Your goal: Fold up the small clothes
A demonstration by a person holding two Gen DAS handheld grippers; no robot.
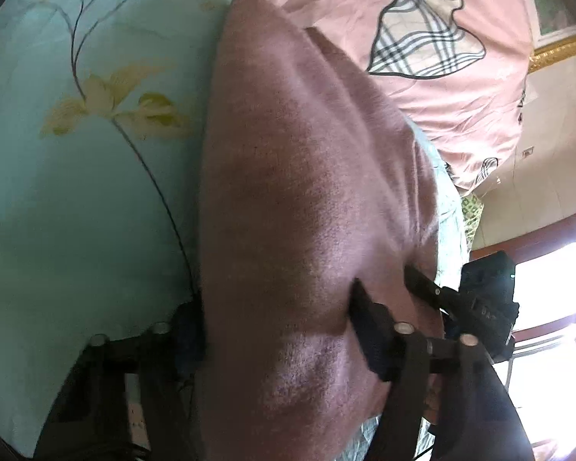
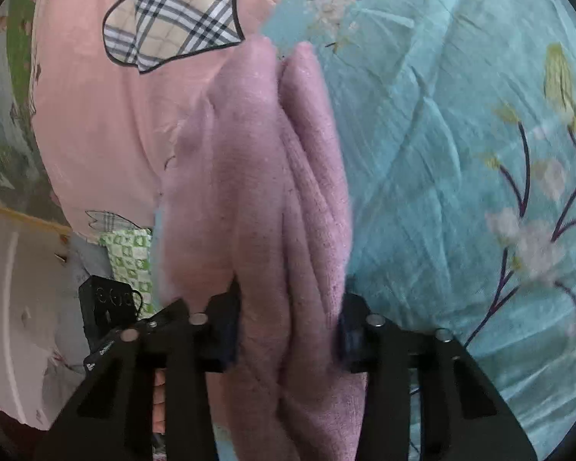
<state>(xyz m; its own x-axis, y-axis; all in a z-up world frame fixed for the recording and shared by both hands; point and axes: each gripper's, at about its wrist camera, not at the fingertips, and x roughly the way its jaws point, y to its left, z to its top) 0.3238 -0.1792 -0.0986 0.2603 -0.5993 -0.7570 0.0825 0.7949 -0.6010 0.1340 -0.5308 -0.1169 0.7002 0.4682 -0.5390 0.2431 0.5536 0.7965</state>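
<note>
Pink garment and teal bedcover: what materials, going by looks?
Pink garment: likely fleece or brushed knit; matte, fuzzy nap, soft thick folds. Teal bedcover: probably thin woven cotton or polyester; smooth, fine creases, printed flowers.

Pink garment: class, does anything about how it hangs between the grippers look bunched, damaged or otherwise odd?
No damage shows. The pink garment is bunched into long folds between the right gripper fingers; in the left gripper it looks smoother.

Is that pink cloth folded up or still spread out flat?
Bunched, not flat: the pink cloth hangs in long creases between the right gripper fingers. Neatly folded? Cannot tell.
</note>
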